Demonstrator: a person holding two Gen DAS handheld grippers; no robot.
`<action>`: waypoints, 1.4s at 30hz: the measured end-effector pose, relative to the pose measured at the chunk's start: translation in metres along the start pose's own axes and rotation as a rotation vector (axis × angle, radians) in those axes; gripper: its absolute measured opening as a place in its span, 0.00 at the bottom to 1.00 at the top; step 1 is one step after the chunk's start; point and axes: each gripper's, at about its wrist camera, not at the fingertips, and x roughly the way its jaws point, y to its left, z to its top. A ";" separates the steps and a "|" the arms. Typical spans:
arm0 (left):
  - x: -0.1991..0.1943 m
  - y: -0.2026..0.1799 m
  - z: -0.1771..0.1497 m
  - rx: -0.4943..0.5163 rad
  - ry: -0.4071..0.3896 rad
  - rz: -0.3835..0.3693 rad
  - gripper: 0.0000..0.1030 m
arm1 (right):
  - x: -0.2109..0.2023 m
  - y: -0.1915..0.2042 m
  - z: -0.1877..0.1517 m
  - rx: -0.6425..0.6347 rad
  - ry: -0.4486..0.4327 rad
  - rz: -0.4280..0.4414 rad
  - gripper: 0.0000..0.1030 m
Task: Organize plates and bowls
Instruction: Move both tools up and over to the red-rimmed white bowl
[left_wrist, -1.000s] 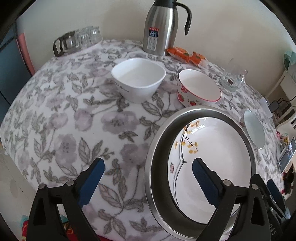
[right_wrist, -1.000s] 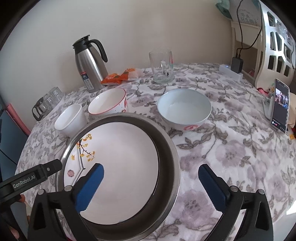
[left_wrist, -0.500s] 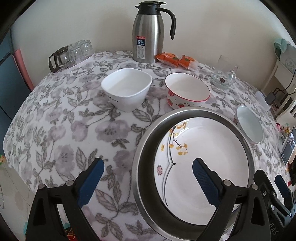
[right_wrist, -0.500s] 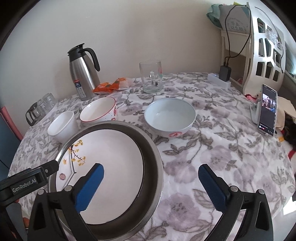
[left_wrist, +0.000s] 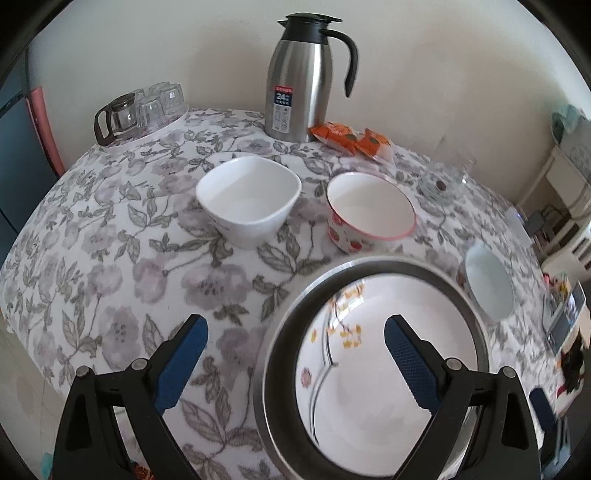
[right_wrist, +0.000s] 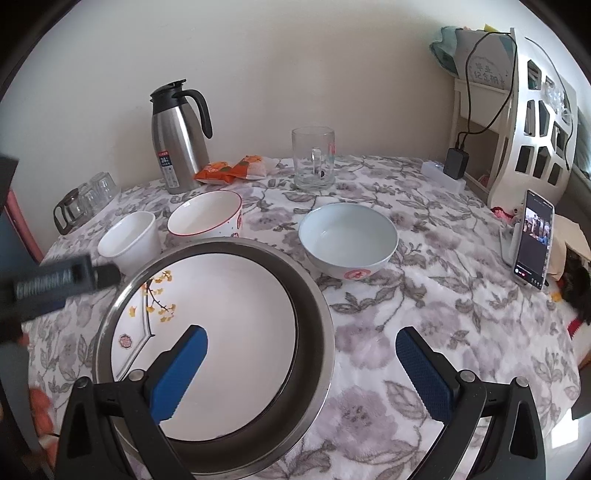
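A white plate (left_wrist: 373, 362) (right_wrist: 229, 321) with yellow leaf decoration lies inside a wide steel basin (left_wrist: 273, 350) (right_wrist: 314, 314) at the table's near edge. Behind it stand a square white bowl (left_wrist: 249, 199) (right_wrist: 129, 240), a red-rimmed bowl (left_wrist: 369, 210) (right_wrist: 207, 214) and a pale blue bowl (left_wrist: 487, 282) (right_wrist: 349, 236). My left gripper (left_wrist: 291, 358) is open above the basin's left rim. My right gripper (right_wrist: 301, 373) is open over the basin's right rim. Nothing sits between either pair of fingers.
A steel thermos jug (left_wrist: 299, 77) (right_wrist: 177, 140), orange snack packets (left_wrist: 351, 138) (right_wrist: 232, 170), a glass mug (right_wrist: 314, 158) and a tray of glasses (left_wrist: 144, 110) line the far edge. A phone (right_wrist: 533, 240) stands propped at right beside a white shelf (right_wrist: 532, 133).
Both grippers have pulled back and risen, so the basin and bowls look farther away. The left gripper's body blurs across the right view. Plate and basin stay put.
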 end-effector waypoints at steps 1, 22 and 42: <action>0.001 0.001 0.003 -0.006 0.004 -0.002 0.94 | 0.001 0.000 0.000 -0.002 0.004 0.004 1.00; 0.023 0.020 0.085 -0.074 -0.020 -0.062 0.94 | 0.033 0.001 0.060 -0.036 0.056 -0.014 1.00; 0.047 0.012 0.113 -0.087 0.018 -0.115 0.94 | 0.048 0.003 0.120 -0.007 0.112 0.015 1.00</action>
